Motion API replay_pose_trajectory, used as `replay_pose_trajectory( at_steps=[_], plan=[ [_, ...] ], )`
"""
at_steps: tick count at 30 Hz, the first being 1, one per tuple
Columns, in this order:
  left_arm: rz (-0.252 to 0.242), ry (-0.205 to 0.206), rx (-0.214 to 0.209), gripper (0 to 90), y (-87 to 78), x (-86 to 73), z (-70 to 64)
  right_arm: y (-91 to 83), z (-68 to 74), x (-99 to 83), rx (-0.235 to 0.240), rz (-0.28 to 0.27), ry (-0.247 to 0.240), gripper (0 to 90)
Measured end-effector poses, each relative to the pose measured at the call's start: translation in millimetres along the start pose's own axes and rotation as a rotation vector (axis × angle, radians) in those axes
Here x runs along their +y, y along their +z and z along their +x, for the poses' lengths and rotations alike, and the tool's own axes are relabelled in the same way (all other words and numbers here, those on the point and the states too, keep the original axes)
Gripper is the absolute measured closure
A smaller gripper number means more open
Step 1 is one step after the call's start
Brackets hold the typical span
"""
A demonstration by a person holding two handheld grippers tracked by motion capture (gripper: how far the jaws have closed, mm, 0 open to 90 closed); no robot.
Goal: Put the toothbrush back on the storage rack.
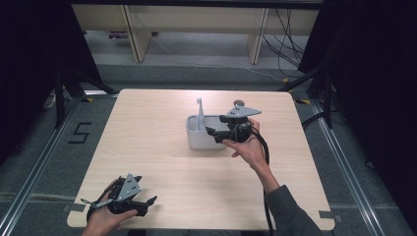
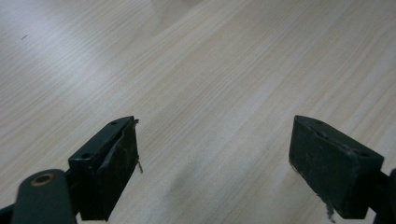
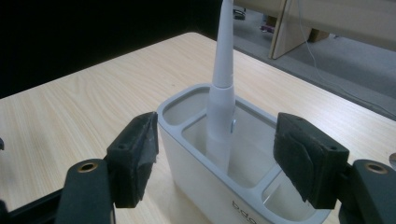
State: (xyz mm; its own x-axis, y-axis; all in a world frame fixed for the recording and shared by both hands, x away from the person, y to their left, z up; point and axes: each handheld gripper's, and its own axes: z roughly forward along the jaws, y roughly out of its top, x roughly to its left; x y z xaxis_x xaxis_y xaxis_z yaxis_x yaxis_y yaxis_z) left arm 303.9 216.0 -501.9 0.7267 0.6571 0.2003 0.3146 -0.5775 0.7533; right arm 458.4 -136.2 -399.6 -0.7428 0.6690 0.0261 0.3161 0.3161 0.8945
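Observation:
A white holder (image 1: 204, 132) with several compartments stands near the table's middle, and a white electric toothbrush (image 1: 200, 114) stands upright in it. In the right gripper view the toothbrush (image 3: 222, 93) rises from the holder's (image 3: 187, 154) middle compartment. My right gripper (image 1: 212, 132) hovers open at the holder's right end, and its jaws (image 3: 212, 161) straddle the holder with nothing held. My left gripper (image 1: 147, 204) rests low at the table's front left, open. Its jaws (image 2: 215, 163) frame bare tabletop.
The light wooden table (image 1: 147, 128) has dark floor around it. Wooden furniture legs (image 1: 135, 34) and cables (image 1: 290, 44) stand beyond the far edge. A black cable (image 1: 265, 152) trails from the right gripper along the person's forearm.

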Motion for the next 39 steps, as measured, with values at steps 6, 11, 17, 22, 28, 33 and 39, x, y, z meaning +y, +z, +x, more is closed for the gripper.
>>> replay_pose_trajectory(
  at_steps=[6,11,17,22,28,33,39],
  plan=[
    [-0.002,-0.003,0.002,15.2,0.1,-0.1,-0.1,-3.3,-0.4,-3.2,-0.003,0.012,0.000,31.0],
    [-0.001,-0.001,0.001,15.2,0.3,-0.1,-0.1,-8.0,-2.0,-5.7,-0.006,0.005,0.007,30.6],
    [0.007,0.010,0.000,15.2,-0.6,-0.1,1.2,-14.7,-2.8,-10.9,-0.011,0.009,0.016,29.8],
    [0.005,0.004,-0.001,15.1,-0.3,-0.3,1.5,-20.0,-1.9,-14.8,-0.018,0.007,0.014,28.1],
    [0.006,0.001,0.006,15.2,0.5,0.2,1.1,-23.6,1.0,-21.2,-0.008,0.018,0.024,25.1],
    [0.003,-0.012,0.008,15.2,1.5,0.2,1.0,-27.4,1.9,-28.5,-0.018,0.017,0.013,23.1],
    [0.011,0.000,0.008,15.2,1.8,1.0,2.1,-31.7,3.4,-37.7,-0.012,0.021,0.034,22.5]
  ],
)
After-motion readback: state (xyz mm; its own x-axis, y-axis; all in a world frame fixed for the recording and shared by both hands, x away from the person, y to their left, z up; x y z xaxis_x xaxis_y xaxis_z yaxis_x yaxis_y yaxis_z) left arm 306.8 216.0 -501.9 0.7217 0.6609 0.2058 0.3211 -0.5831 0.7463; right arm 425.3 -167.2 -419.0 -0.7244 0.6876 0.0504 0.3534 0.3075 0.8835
